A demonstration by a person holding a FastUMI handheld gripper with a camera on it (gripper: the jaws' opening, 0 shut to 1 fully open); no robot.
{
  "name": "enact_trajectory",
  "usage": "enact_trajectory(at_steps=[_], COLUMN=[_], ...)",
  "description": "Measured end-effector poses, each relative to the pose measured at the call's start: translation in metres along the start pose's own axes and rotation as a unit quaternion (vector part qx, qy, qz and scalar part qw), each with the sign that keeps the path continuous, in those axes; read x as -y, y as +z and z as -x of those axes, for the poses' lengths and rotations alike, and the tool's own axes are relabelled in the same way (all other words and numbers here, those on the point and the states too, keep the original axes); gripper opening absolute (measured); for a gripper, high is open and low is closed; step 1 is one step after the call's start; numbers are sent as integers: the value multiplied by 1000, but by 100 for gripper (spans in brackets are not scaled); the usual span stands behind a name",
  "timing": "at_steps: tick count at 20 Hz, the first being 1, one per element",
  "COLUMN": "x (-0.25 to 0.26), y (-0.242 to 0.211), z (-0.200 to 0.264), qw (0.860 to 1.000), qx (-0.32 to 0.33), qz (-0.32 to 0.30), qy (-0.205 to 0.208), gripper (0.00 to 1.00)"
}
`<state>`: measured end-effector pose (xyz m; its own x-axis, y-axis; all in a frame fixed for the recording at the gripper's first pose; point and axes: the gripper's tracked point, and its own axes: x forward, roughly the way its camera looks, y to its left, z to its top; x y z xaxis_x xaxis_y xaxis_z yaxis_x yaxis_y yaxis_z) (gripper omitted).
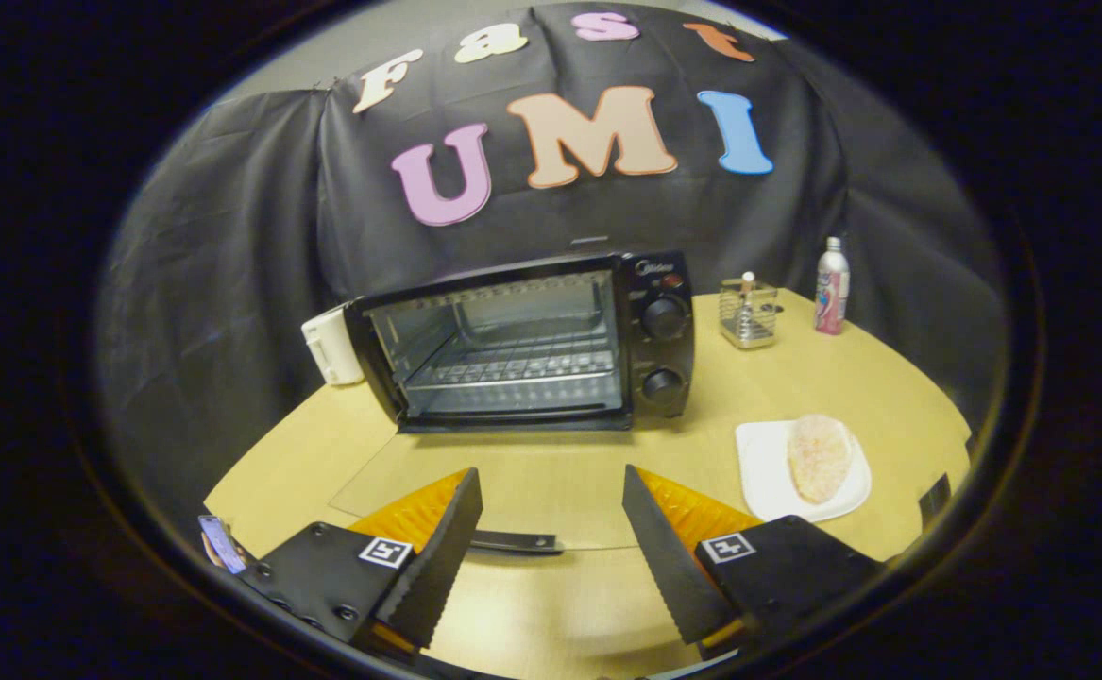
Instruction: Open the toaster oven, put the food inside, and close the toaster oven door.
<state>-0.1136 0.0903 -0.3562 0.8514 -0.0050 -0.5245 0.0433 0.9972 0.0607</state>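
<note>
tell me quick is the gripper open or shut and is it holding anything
gripper: open, jaws spread wide, holding nothing; it sits above the open glass door of the toaster oven, with the food untouched on its white plate.

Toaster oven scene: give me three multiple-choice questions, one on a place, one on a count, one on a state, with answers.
1. Where is the plate with the food?
A. On the table, right of the toaster oven
B. Inside the oven
C. Between the fingers

2. How many knobs are on the oven's front?
A. One
B. Two
C. Four

3. How is the oven door?
A. Shut
B. Open, lying flat
C. Taken off

Answers: A, the plate sits ahead of the open gripper's right finger; B, one knob sits above the other; B, the rack is exposed and the glass lies on the table.
</note>
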Motion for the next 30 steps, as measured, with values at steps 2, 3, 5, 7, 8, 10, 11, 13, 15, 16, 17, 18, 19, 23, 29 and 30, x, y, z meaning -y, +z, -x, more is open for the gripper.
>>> enact_trajectory(at_steps=[2, 3, 5, 7, 8, 10, 11, 13, 15, 16, 17, 18, 19, 23, 29, 30], x=[25, 39, 62, 78, 83, 96, 101, 112, 126, 136, 146, 157, 169, 211, 230, 233], y=[14, 21, 31, 35, 38, 43, 43, 40, 30, 26, 18, 14, 11, -11, -44, -52], z=[5, 7, 10, 9, 9, 3, -1, -7, -15, -19, -24, -29, -34, -56, -62, -63], qw=[1000, 999, 998, 997, 997, 998, 998, 997, 997, 996, 996, 994, 993, 986, 979, 978], qx=[12, 17, 22, 21, 21, 19, 17, 12, -1, -7, -13, -19, -21, -44, -88, -96], qz=[-3, -3, 5, 13, 15, 9, 4, 8, 16, 16, 13, 10, 9, 10, 40, 39], qy=[-25, -39, -62, -69, -66, -67, -68, -71, -78, -84, -92, -103, -115, -158, -179, -183], gripper=[95, 95, 95, 95, 95, 95, 94, 95, 95, 95, 95, 95, 95, 95, 97, 96])
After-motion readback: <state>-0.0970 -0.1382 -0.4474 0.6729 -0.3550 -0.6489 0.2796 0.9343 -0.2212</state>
